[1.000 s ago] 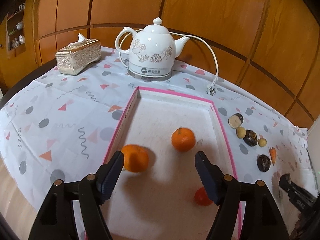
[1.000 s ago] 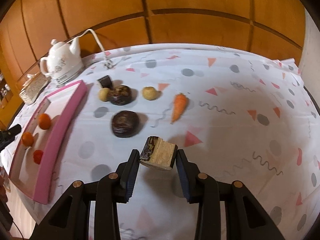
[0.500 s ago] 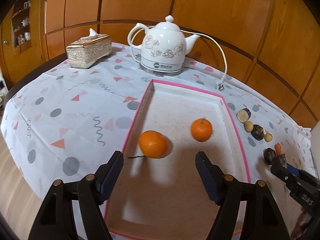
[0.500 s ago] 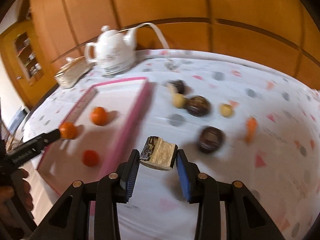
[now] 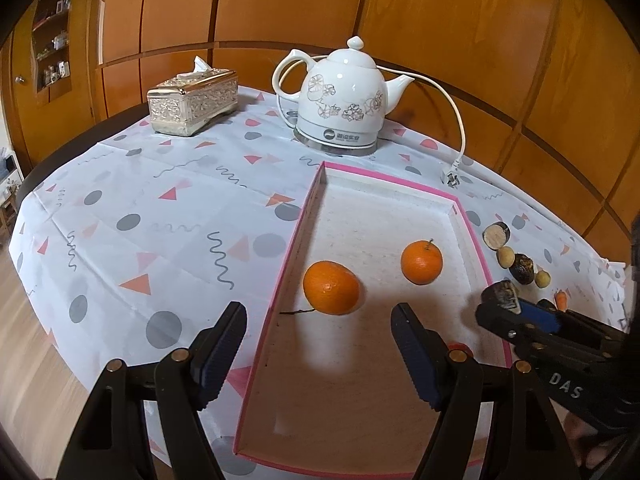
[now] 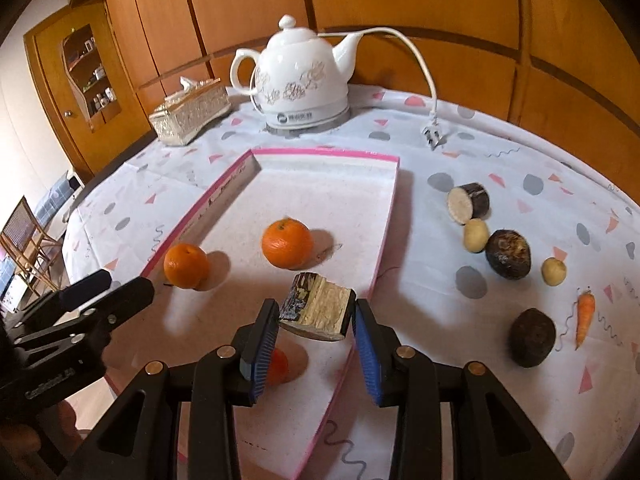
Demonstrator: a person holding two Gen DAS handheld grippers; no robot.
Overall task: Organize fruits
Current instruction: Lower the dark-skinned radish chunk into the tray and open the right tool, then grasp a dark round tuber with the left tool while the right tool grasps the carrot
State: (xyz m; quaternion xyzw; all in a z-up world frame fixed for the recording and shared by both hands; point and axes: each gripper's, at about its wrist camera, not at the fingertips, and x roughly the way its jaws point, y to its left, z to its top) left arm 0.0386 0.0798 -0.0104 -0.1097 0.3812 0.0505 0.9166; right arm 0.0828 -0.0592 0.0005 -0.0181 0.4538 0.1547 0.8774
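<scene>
1. Wood-panelled walls close off the far side of a round table covered with a white patterned tablecloth [image 5: 132, 216]; a white kettle [image 5: 340, 100] and a gilt tissue box [image 5: 192, 100] stand toward its far edge.
2. Pink-rimmed tray [image 6: 394, 200]: it lies near the middle of the cloth and holds two oranges [image 6: 286, 242] [image 6: 186, 266] and, near its front edge, a small red fruit [image 6: 278, 366] half hidden behind a jaw.
3. Right gripper [image 6: 316, 320]: it is clamped on a cut chunk [image 6: 318, 312] with dark bark-like skin and a pale fibrous face, held in the air above the tray's right rim near the front corner. The pads press the two side faces, flat on flat.
4. Handling of the chunk: it looks stiff, dry and rough, so slipping seems unlikely; its wedge shape may let it twist if it is gripped near a corner.
5. Left gripper [image 5: 316, 356]: its jaws stand spread and empty over the tray's left rim, and the nearer orange [image 5: 330, 288] lies just beyond them.
6. Handling of the oranges: round and firm, they are likely to roll; a grip across the widest part seems safest.
7. Loose items on the cloth right of the tray: a second cut piece [image 6: 468, 202], two small potatoes [image 6: 476, 235] [image 6: 554, 272], two dark round roots [image 6: 508, 254] [image 6: 532, 338] and a carrot [image 6: 585, 316].
</scene>
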